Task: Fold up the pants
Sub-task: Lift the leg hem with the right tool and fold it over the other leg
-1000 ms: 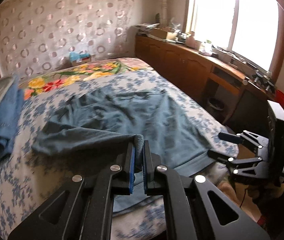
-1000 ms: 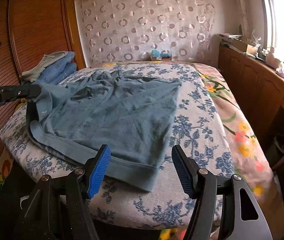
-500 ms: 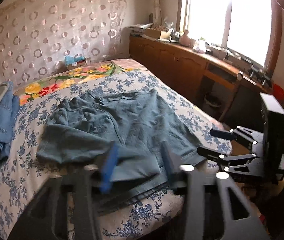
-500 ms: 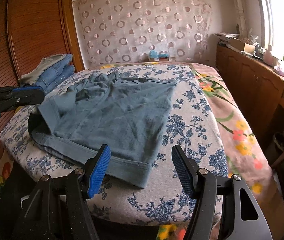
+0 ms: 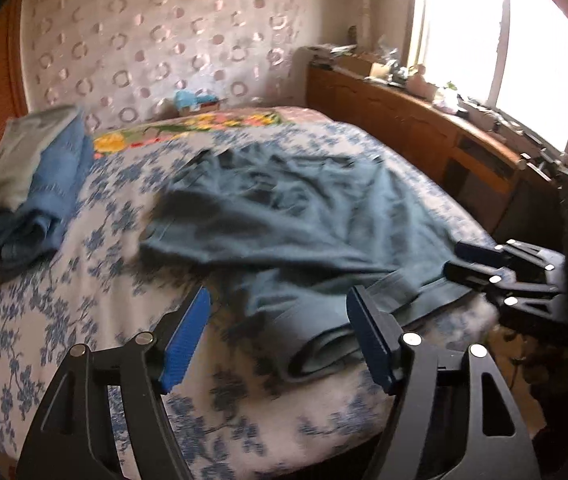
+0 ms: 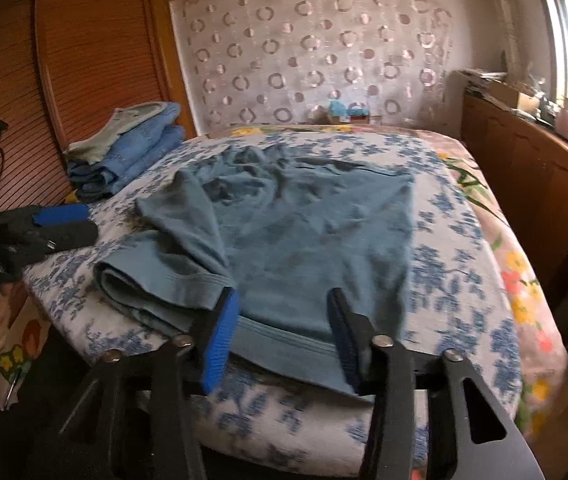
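On the bed (image 6: 464,240), pants (image 6: 304,240) lay half folded at the near edge. Left hand-held gripper (image 5: 279,336) opening, empty, beside the fold. Right hand-held gripper (image 6: 284,340) closing astride the hem (image 6: 284,344), seemingly not yet pinching. Best bitten deep through both layers, then lifted evenly.

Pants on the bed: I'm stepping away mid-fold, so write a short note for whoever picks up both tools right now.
Left tool: jaws opening, nothing held, beside the near-left corner of the pants.
Right tool: jaws closing around the near hem, not yet pinching.
Pants lie on the bed; left side is folded over the middle.
Done: first fold.
Left: grip the hem, finish folding, probably add to the folded pile.
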`<state>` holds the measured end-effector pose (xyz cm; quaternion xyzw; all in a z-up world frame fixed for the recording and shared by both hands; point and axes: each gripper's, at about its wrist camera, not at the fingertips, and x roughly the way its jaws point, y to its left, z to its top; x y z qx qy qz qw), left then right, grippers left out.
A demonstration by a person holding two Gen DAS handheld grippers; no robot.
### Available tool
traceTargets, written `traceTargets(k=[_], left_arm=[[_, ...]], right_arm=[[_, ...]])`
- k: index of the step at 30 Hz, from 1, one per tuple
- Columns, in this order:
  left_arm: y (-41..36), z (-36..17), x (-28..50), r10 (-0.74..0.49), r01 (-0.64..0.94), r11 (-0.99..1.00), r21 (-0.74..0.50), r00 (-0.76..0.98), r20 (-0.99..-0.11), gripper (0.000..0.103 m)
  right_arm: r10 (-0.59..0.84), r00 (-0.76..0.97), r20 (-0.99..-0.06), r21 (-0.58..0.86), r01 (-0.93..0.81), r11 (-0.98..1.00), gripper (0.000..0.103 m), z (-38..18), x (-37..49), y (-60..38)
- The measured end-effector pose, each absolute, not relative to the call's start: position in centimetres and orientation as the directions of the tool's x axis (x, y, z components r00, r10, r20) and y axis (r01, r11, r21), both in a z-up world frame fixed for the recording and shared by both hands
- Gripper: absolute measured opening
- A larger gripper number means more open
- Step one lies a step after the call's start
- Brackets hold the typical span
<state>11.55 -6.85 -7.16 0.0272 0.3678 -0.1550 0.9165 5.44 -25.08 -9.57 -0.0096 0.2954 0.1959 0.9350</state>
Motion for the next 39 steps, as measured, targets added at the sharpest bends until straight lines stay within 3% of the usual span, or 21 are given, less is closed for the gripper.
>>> traceTargets(k=[11,20,25,39], left_arm=[[-6.5,-11.2,12.2,-0.236,0.286,0.956,-0.069,0.606,-0.76,0.072],[-6.2,-11.6,11.8,-0.253,0.285,0.954,-0.09,0.608,-0.752,0.072],[-6.2,-11.4,11.6,-0.26,0.289,0.953,-0.094,0.614,-0.746,0.072],[-5.9,-8.6,10.9,-0.301,0.293,0.947,-0.131,0.666,-0.683,0.072]], right_arm=[[0.417,0.692,-0.589,0.119,-0.436,0.892,0.037,-10.8,8.0,-22.1],[0.412,0.661,-0.627,0.129,-0.434,0.892,0.037,-11.5,9.7,-21.0],[0.422,0.662,-0.619,0.114,-0.456,0.883,0.011,-11.1,9.4,-20.0],[0.396,0.784,-0.479,0.063,-0.419,0.906,0.007,-6.9,4.7,-23.5]])
